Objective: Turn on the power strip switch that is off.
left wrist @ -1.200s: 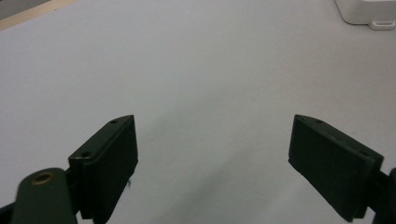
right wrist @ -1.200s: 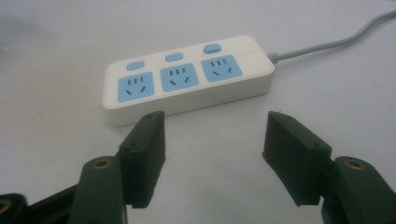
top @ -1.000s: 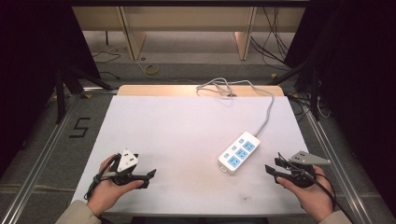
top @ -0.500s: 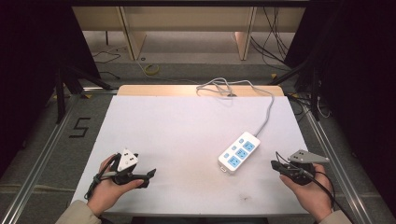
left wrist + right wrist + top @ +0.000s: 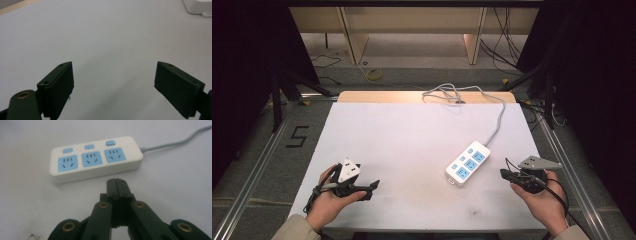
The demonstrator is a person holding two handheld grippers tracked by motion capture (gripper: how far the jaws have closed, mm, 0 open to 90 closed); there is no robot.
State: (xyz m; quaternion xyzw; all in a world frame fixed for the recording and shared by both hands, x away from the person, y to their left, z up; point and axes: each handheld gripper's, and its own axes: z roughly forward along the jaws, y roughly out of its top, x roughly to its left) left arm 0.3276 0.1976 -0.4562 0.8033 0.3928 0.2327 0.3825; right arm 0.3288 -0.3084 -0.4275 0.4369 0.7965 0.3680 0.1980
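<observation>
Two grippers are working over one white table (image 5: 412,135). A power strip (image 5: 468,163) is lying right of centre in the high view, flat on the table, blue sockets facing up. Its long axis is running diagonally, from the lower-left end up to the upper-right end, where the grey cord (image 5: 498,120) is leaving toward the far edge of the table.

Right gripper (image 5: 503,173): sitting at the lower right of the high view, jaws pressed together with nothing between them, tips pointing left toward the strip. It is resting just beside the strip, apart from it, not touching. In the right gripper view the closed tips (image 5: 116,180) are pointing at the long side wall of the strip (image 5: 96,157), which is lying crosswise in the upper half of the frame, cord end to the right. Three sockets and three switch buttons are showing along it.

Left gripper (image 5: 373,186): at the lower left of the high view, jaws spread wide, holding nothing, pointing right. It is sitting well apart from the strip. In the left gripper view the two black pads (image 5: 58,86) are framing bare table, with a corner of the strip (image 5: 197,6) at the upper right of the frame.

Judgement: the right hand is the nearer one by a clear margin, and the strip is lying broadside to it, so a push or a press on a switch looks likelier from that side than a grasp, given the shut jaws.
</observation>
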